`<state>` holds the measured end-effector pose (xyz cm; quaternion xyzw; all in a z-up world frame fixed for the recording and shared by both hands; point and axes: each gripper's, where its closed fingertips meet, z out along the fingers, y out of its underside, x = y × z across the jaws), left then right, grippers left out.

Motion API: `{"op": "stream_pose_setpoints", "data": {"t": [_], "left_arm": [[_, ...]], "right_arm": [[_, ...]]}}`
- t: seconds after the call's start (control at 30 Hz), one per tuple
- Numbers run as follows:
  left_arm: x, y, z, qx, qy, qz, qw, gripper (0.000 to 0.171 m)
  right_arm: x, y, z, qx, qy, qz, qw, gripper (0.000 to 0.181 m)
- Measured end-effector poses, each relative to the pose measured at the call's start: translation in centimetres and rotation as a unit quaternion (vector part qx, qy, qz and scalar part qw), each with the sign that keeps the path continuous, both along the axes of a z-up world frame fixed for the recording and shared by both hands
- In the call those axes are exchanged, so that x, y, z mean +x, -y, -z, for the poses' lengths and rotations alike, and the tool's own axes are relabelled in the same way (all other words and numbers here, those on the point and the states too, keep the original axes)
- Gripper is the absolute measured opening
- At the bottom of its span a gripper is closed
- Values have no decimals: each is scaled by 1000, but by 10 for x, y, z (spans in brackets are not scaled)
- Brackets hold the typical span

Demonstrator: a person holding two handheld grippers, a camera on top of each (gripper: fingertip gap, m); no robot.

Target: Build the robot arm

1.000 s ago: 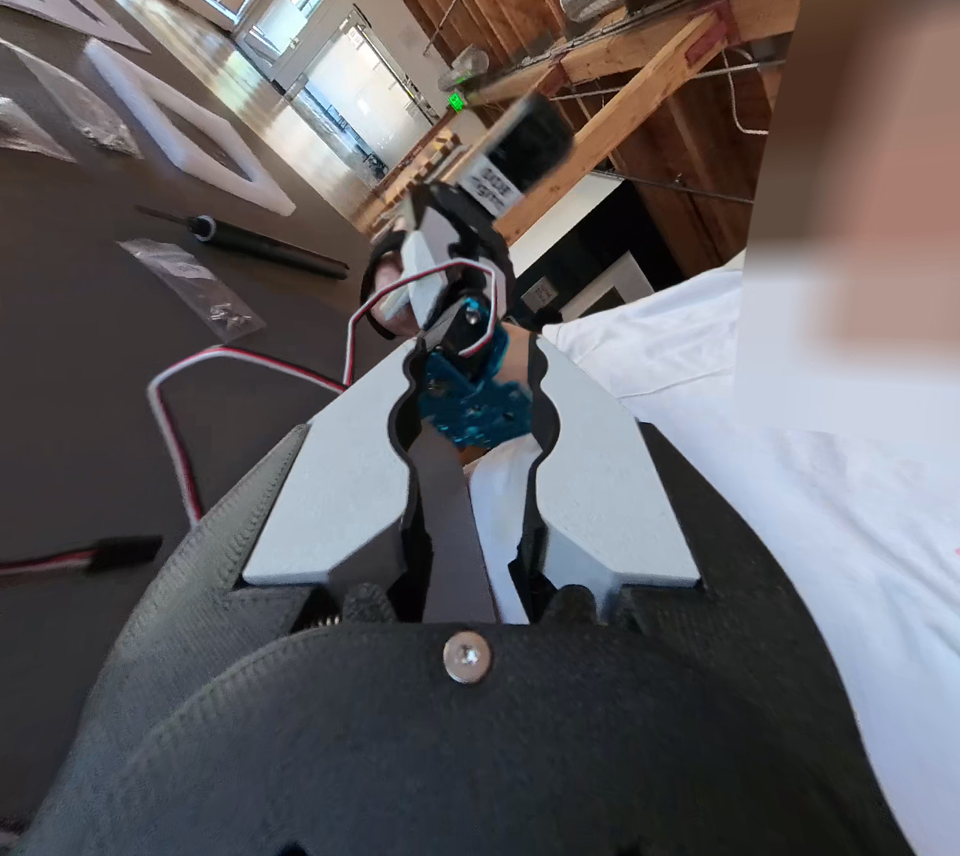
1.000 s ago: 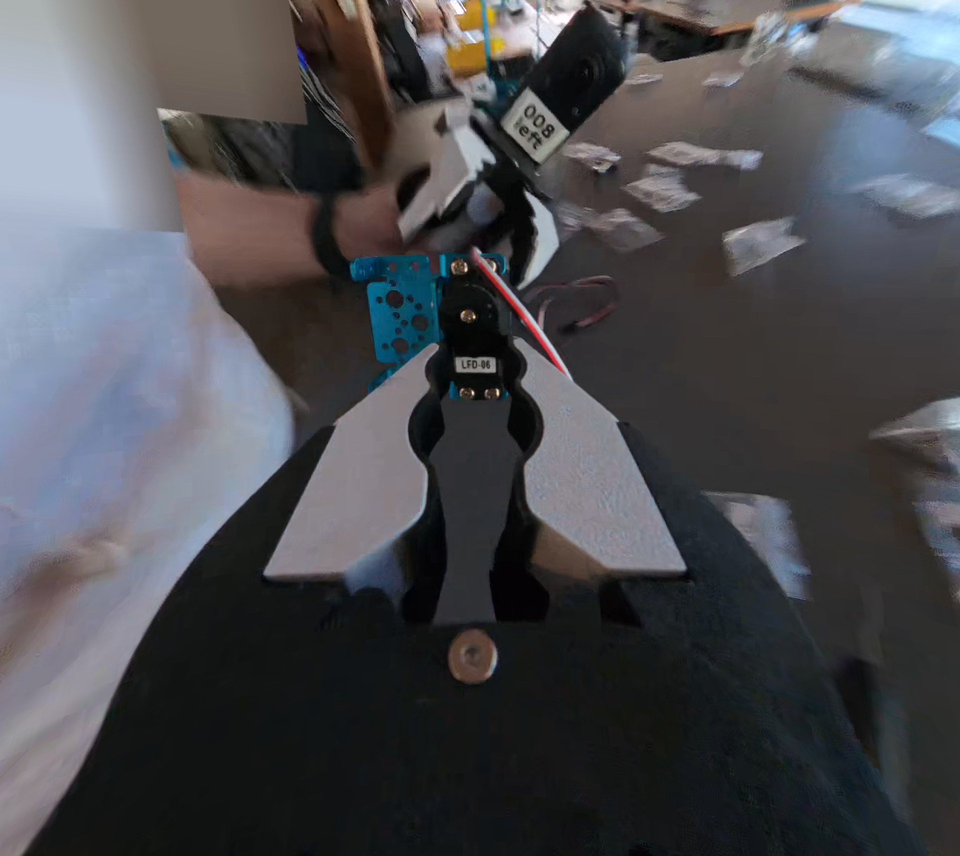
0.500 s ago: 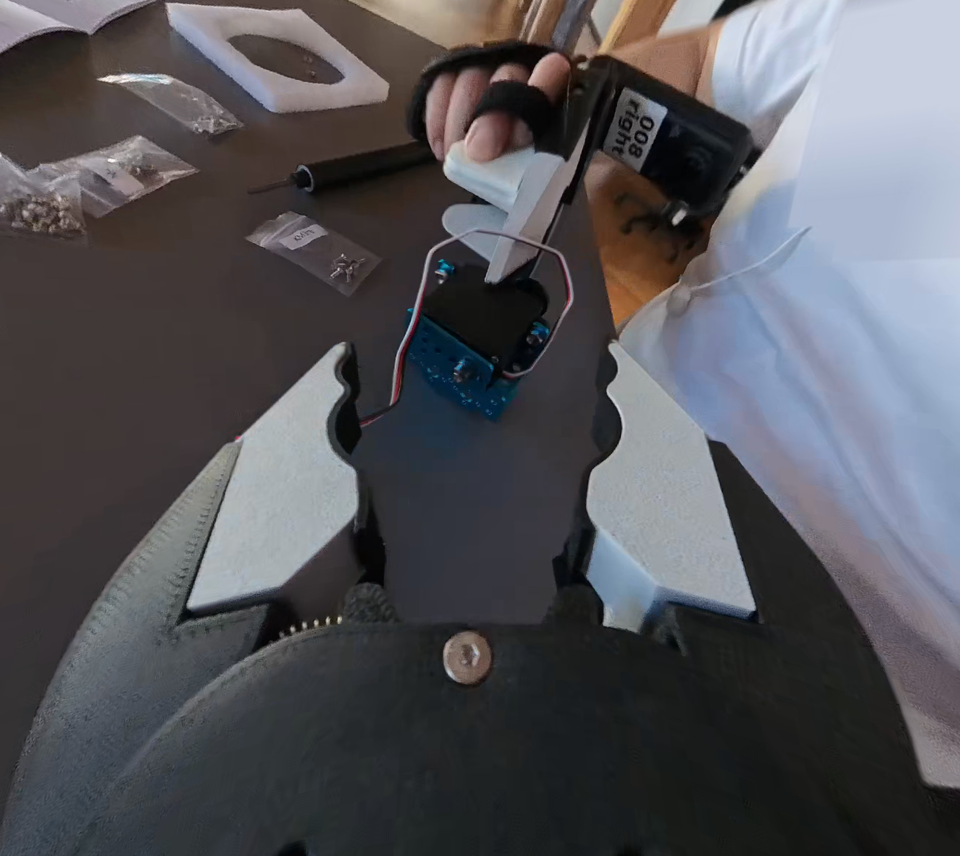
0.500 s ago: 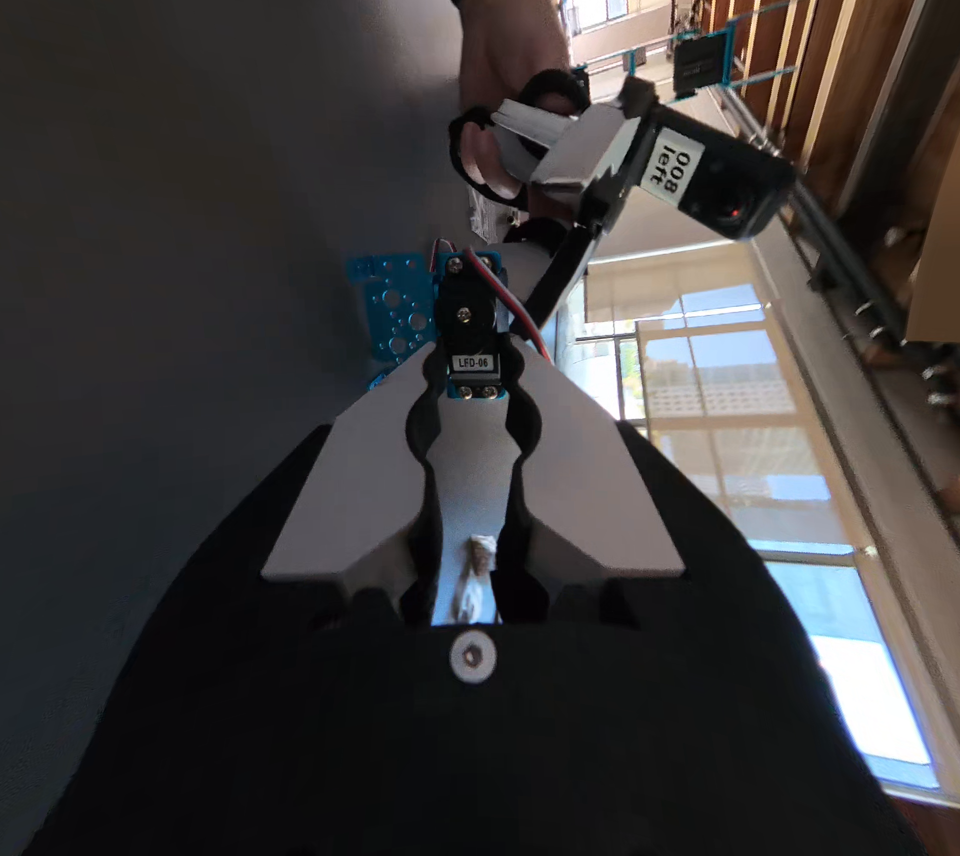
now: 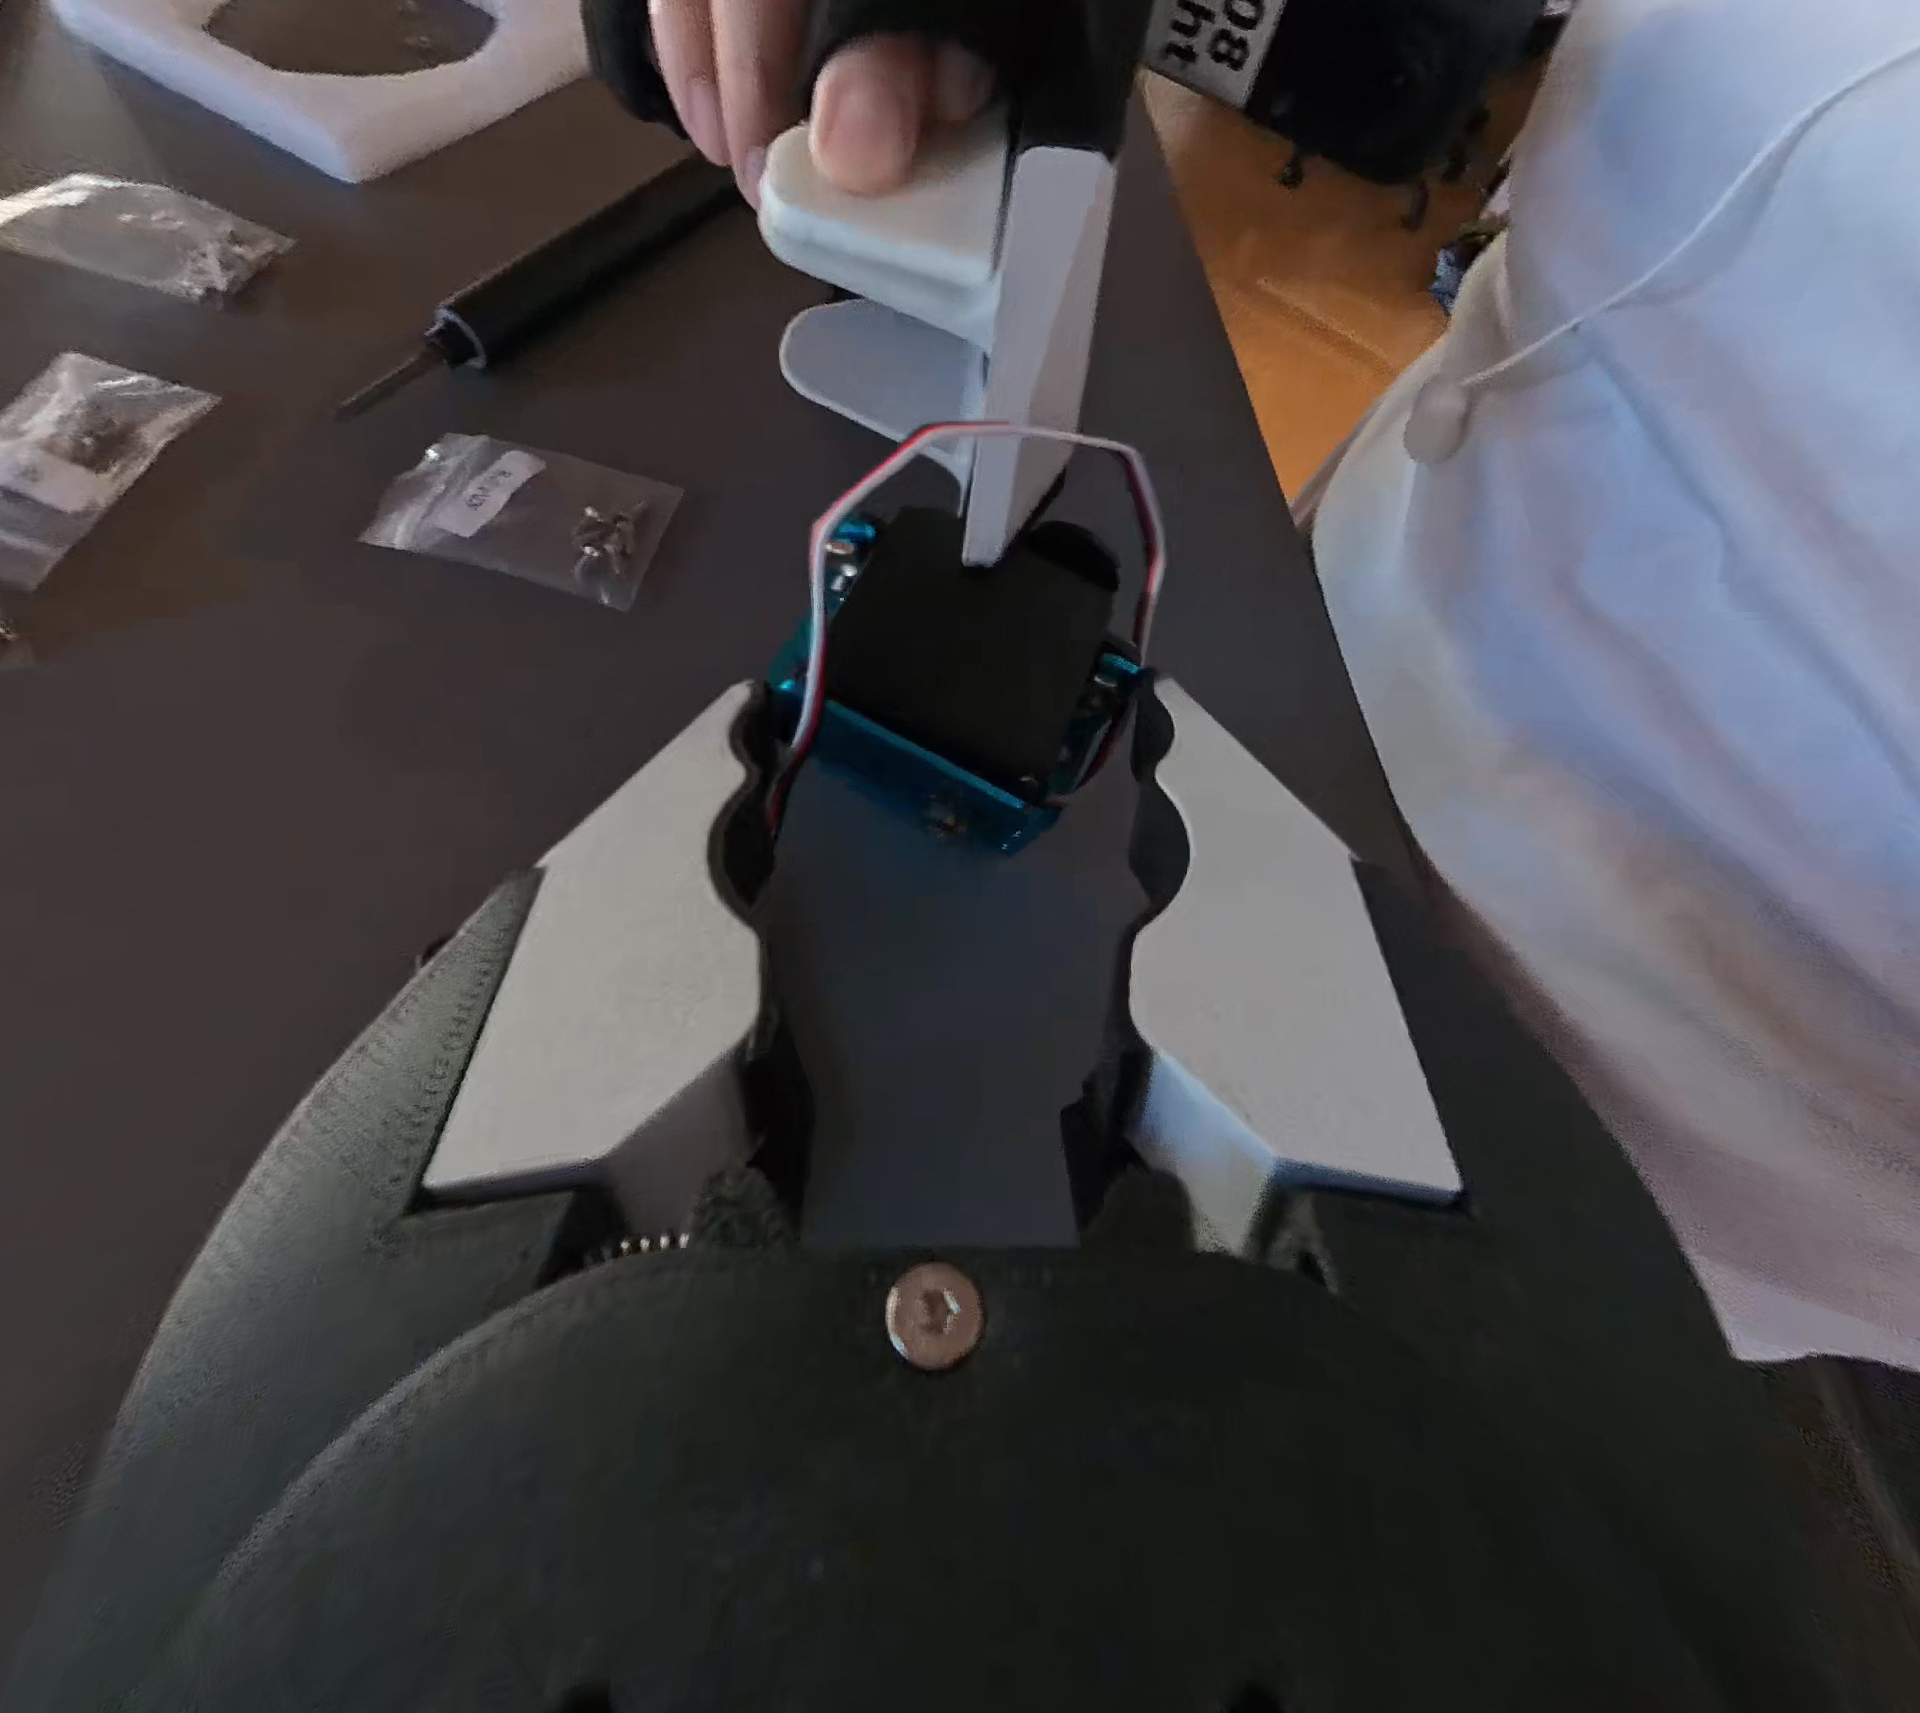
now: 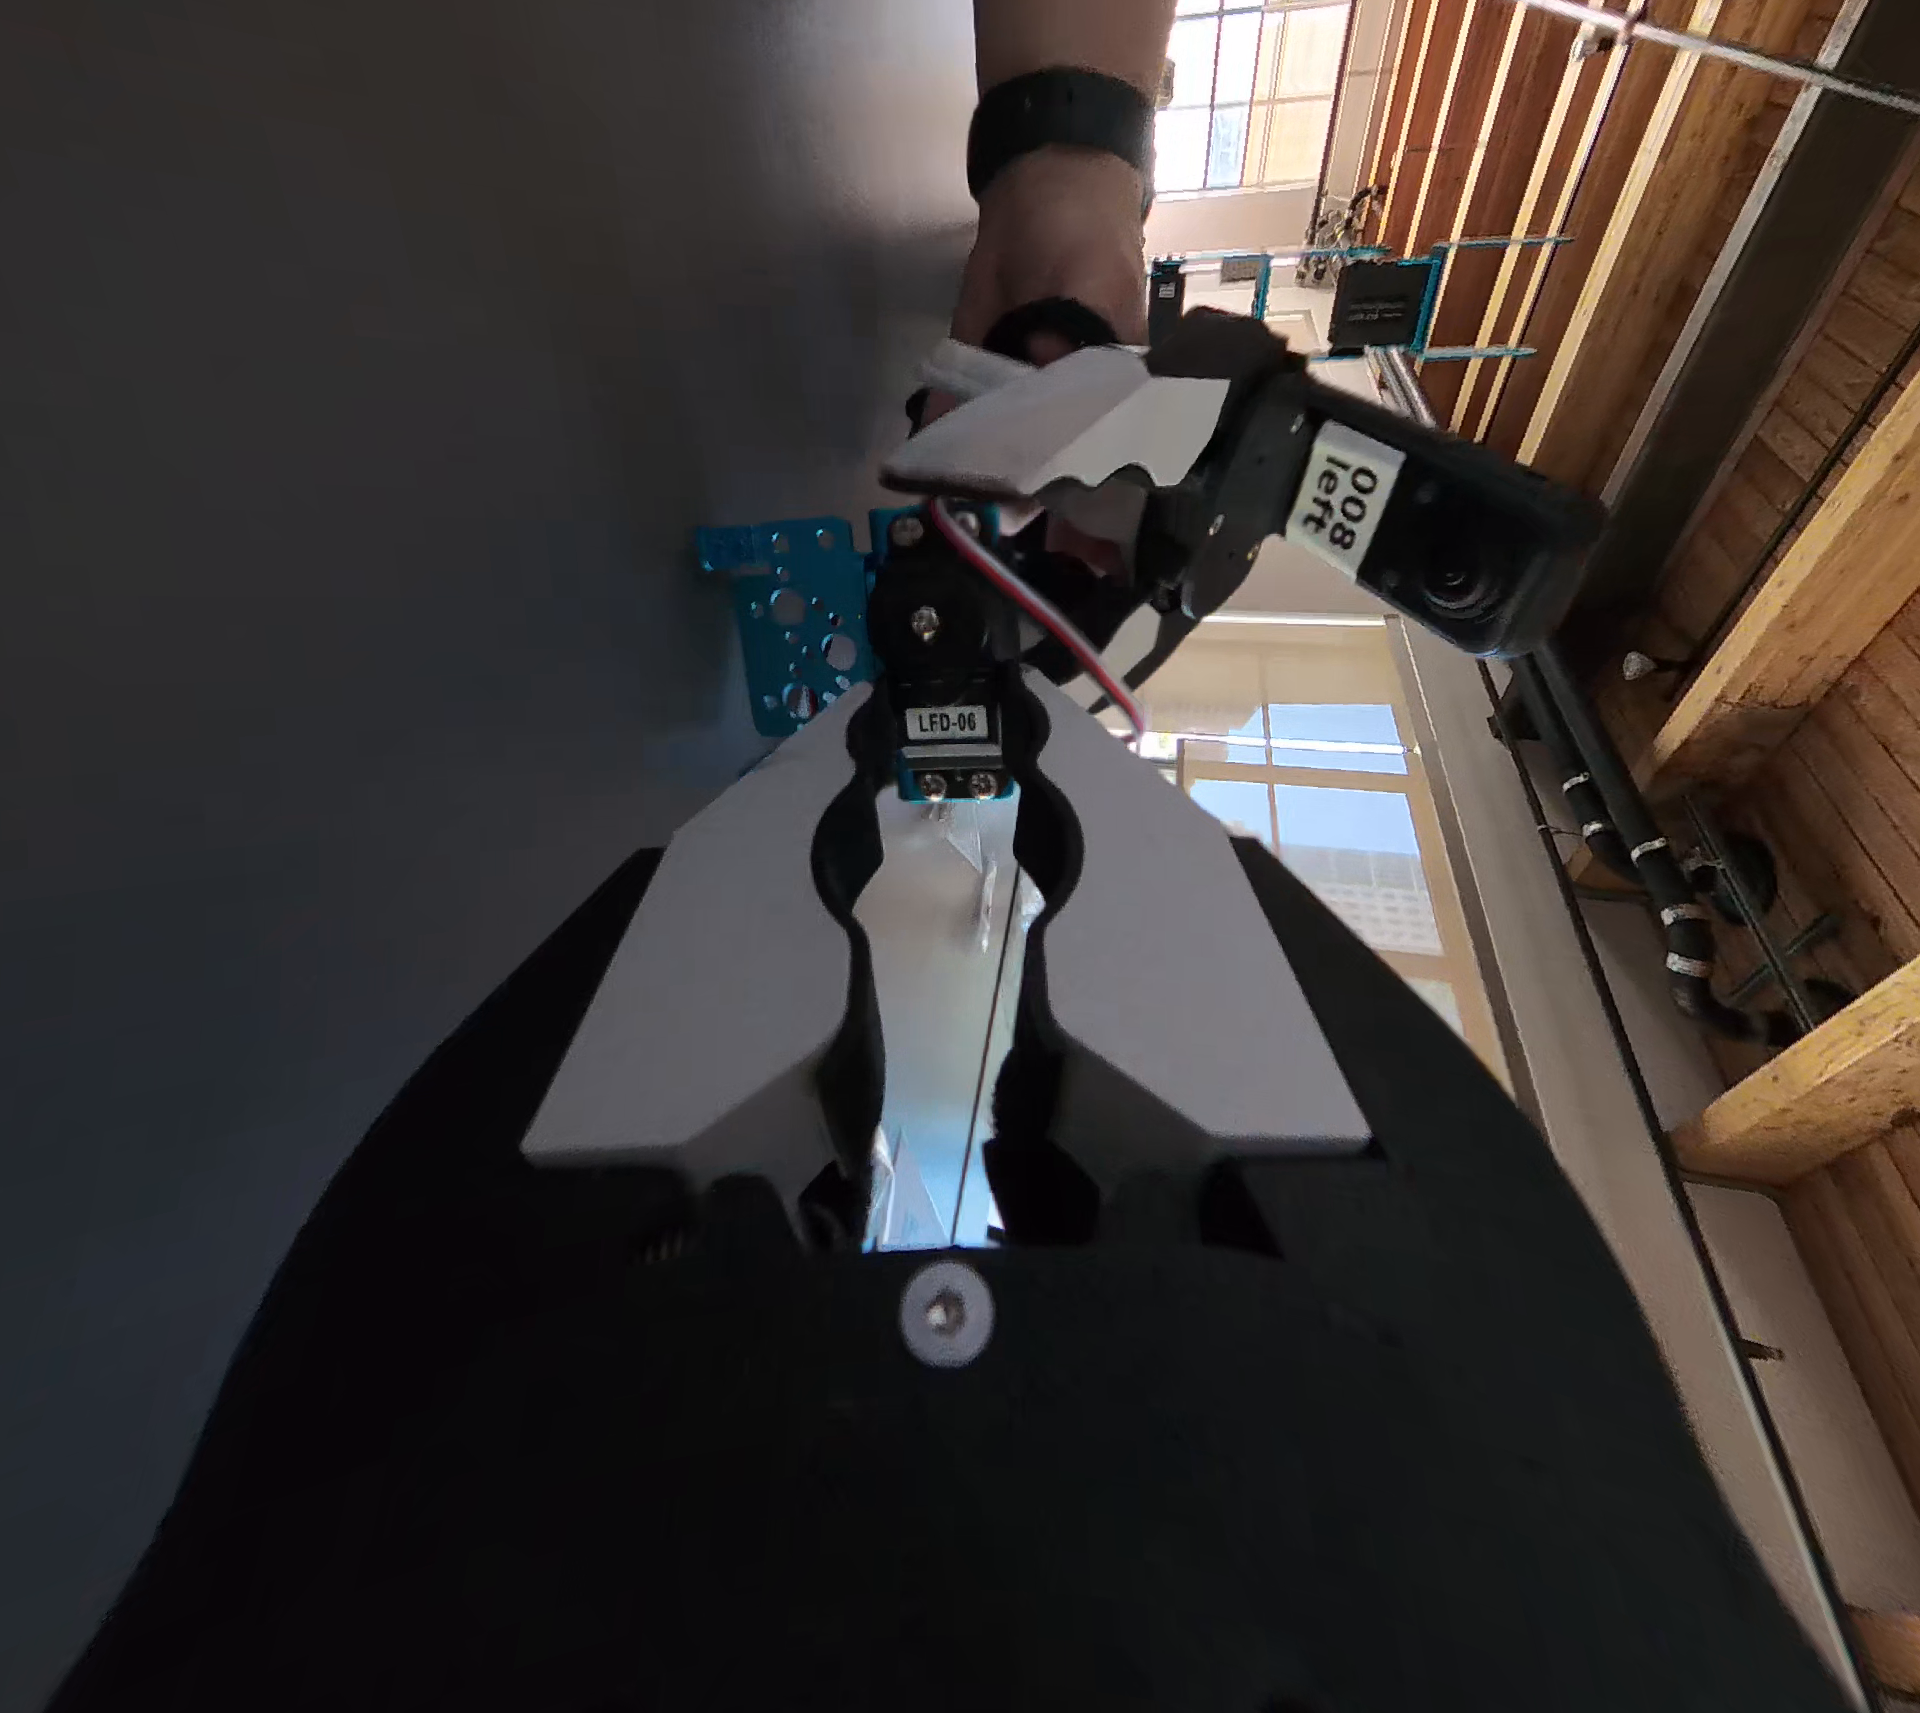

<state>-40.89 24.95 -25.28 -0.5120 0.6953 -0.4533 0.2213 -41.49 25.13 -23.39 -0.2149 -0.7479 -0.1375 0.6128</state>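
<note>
A black servo (image 5: 966,655) sits in a blue metal bracket (image 5: 935,780) with a red, white and black wire (image 5: 1138,500) looped over it. My left gripper (image 5: 951,707) has its fingertips against both sides of the bracket, just above the dark table (image 5: 312,780). My right gripper (image 6: 943,718) is shut on the servo (image 6: 940,624) near its labelled end, with the perforated bracket (image 6: 795,614) sticking out to the left. In the left wrist view the right gripper (image 5: 997,541) comes down on the servo from above. In the right wrist view the left gripper (image 6: 997,520) straddles the far end.
A white foam frame (image 5: 312,32), a black screwdriver (image 5: 582,271) and small clear bags of screws (image 5: 520,510) lie on the table to the left. A person in a white shirt (image 5: 1610,624) stands close on the right, at the table edge. My left and right fingertips are right by each other.
My left gripper let go of the bracket, opened wide, then moved in and closed on the bracket's sides. My right gripper has kept hold of the servo and turned it.
</note>
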Motion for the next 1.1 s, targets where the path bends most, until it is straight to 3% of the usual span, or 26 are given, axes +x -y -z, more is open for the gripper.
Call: {"op": "stream_pose_setpoints", "data": {"t": [0.27,0.4,0.47,0.53,0.6,0.67,0.77,0.8,0.87,0.97,1.03,1.1], "left_arm": [[5,-5,2,-8,16,-73,997,68],[2,0,3,22,19,-79,996,68],[1,4,3,32,17,-78,996,67],[0,7,5,38,16,-74,996,67],[-1,11,6,41,17,-68,997,67],[-1,12,6,39,20,-68,997,67],[-1,12,6,42,19,-70,996,67],[-2,11,6,47,19,-74,996,67],[-2,11,6,53,21,-82,995,67],[-4,10,7,80,25,-97,992,66],[-5,9,8,99,29,-107,989,66],[-6,10,7,115,35,-112,986,66]], "right_arm": [[17,-13,-1,-91,-55,104,989,23],[37,-21,-5,-182,-114,172,961,22],[43,-18,5,-293,-122,187,930,22],[42,-11,13,-427,-137,186,874,27],[34,3,13,-563,-149,154,798,31],[28,8,7,-641,-167,120,739,36],[27,-1,10,-712,-194,129,663,31],[27,-4,10,-739,-210,135,625,29],[29,-12,12,-797,-250,149,529,27],[26,-12,4,-869,-297,113,379,28],[23,-11,10,-890,-302,122,319,31],[18,-10,12,-902,-305,121,279,33]]}}
